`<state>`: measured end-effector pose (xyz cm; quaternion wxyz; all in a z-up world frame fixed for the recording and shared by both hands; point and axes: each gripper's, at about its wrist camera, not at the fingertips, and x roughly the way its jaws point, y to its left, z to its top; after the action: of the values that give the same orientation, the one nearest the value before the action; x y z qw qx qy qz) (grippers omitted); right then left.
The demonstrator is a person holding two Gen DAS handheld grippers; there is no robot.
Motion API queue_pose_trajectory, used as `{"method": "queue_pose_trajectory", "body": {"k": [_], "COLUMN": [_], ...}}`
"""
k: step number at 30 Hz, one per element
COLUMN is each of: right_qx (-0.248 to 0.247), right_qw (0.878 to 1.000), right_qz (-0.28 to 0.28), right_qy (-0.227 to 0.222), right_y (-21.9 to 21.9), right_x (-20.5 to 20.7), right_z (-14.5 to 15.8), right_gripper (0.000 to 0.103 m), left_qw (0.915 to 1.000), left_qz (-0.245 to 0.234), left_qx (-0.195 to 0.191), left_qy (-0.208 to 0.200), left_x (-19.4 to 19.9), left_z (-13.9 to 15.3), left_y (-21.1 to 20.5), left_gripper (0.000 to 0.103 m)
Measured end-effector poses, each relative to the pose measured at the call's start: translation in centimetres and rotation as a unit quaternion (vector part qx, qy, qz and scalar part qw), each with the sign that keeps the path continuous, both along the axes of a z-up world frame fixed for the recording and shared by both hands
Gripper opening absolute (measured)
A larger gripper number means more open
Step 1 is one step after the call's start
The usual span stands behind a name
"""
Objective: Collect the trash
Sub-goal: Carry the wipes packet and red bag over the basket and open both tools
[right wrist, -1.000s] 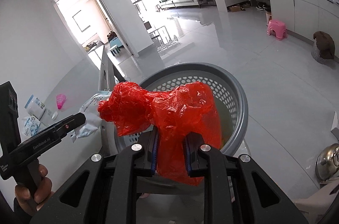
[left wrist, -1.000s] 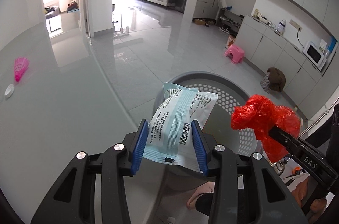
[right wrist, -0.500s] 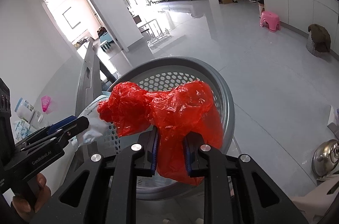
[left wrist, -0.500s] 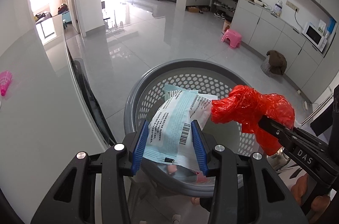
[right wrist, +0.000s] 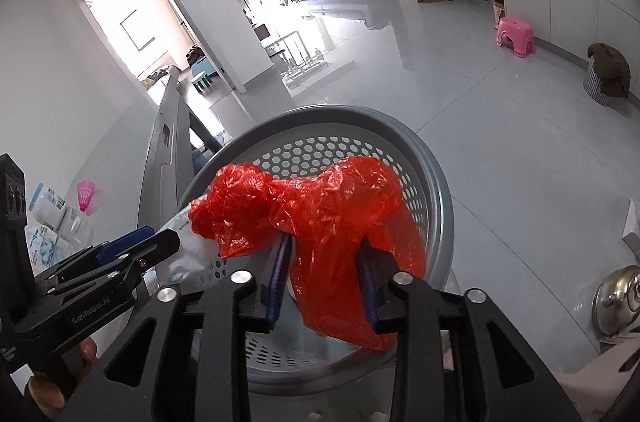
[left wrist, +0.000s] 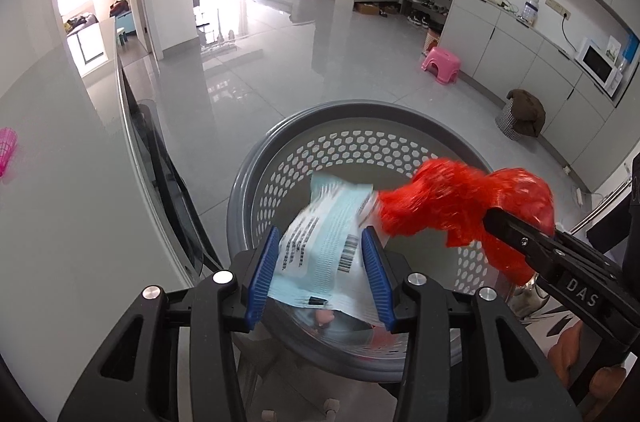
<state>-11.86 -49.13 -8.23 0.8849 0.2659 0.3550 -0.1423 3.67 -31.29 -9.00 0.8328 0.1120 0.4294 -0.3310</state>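
Note:
My left gripper (left wrist: 318, 274) has its jaws parted, and a blurred light-blue printed wrapper (left wrist: 324, 242) sits loosely between the blue pads, over the grey perforated basket (left wrist: 360, 110). My right gripper (right wrist: 324, 278) also has its jaws parted around a crumpled red plastic bag (right wrist: 320, 210), over the same basket (right wrist: 436, 182). In the left wrist view the red bag (left wrist: 460, 206) hangs at the right, at the right gripper's tips. In the right wrist view the left gripper (right wrist: 156, 242) shows at the left with the wrapper (right wrist: 188, 254).
A grey table surface (left wrist: 60, 182) lies to the left with a pink shuttlecock (left wrist: 6, 146) on it. Packets (right wrist: 52, 218) lie on the table. A pink stool (left wrist: 440, 62), a draped basket (left wrist: 520, 114) and cabinets stand across the glossy floor. A metal pot lid (right wrist: 616, 298) is at the right.
Both grippers have moved further over the basket. Both pairs of jaws have widened. The wrapper now looks blurred and has tilted; the red bag sags lower between the right pads.

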Motion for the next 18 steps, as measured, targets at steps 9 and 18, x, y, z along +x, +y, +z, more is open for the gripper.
{"method": "queue_pose_trajectory", "body": {"k": [9, 18], "right_qx": [0.008, 0.012], "right_qw": [1.000, 1.000], "right_qz": [-0.010, -0.007], "right_qy": [-0.006, -0.005], "right_y": [-0.5, 0.1], "right_x": [-0.7, -1.2], "right_z": [-0.3, -0.4], "right_gripper": [0.061, 0.061], "left_qw": [0.9999, 0.9999], "left_qz": [0.012, 0.012], "left_qx": [-0.002, -0.005], "left_qy": [0.004, 0.007], "left_x": [0.1, 0.0], "left_z": [0.2, 0.4], "left_y": [0.5, 1.0], "left_gripper": [0.065, 0.065]}}
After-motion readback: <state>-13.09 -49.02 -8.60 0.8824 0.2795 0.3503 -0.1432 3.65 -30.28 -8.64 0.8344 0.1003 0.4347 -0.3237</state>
